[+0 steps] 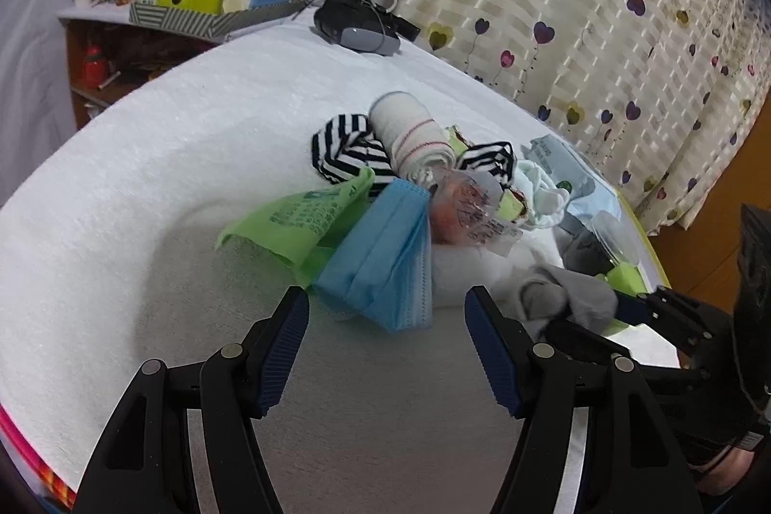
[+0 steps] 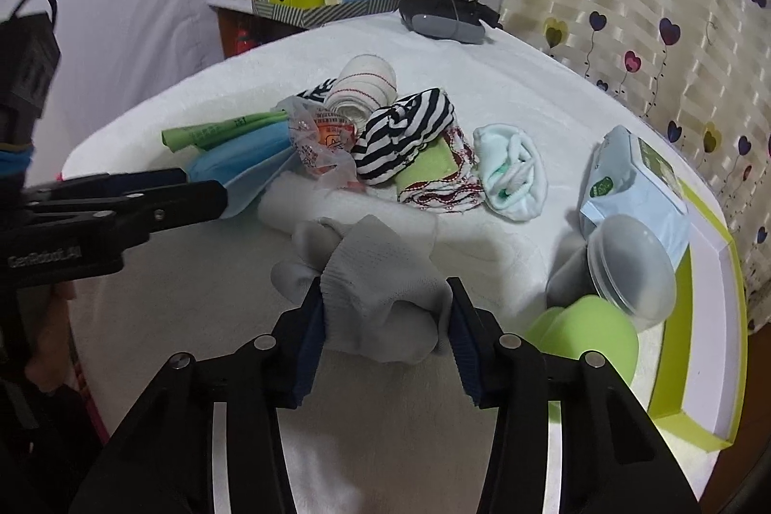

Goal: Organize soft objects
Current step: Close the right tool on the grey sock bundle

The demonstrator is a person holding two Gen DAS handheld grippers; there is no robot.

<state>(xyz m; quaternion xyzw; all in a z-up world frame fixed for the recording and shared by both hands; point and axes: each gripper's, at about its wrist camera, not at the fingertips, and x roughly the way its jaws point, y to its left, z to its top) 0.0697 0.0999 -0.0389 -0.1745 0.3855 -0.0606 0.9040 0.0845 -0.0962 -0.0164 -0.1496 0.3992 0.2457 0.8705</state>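
R gripper (image 2: 385, 321) fingers pinch grey glove (image 2: 380, 302), lower centre: limp, light; grab bunched cuff. L gripper (image 1: 388, 338) fingers spread, empty.

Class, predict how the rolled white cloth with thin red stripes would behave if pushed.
The rolled white cloth with thin red stripes is cylindrical, so it would probably roll. It rests atop the black-and-white striped fabric, so it may tumble off. It looks soft and likely light.

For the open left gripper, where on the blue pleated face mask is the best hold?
Probably the blue pleated face mask's near folded corner, which juts off the pile toward the left gripper. Come straight forward, low over the white towel, jaws either side of that thin edge.
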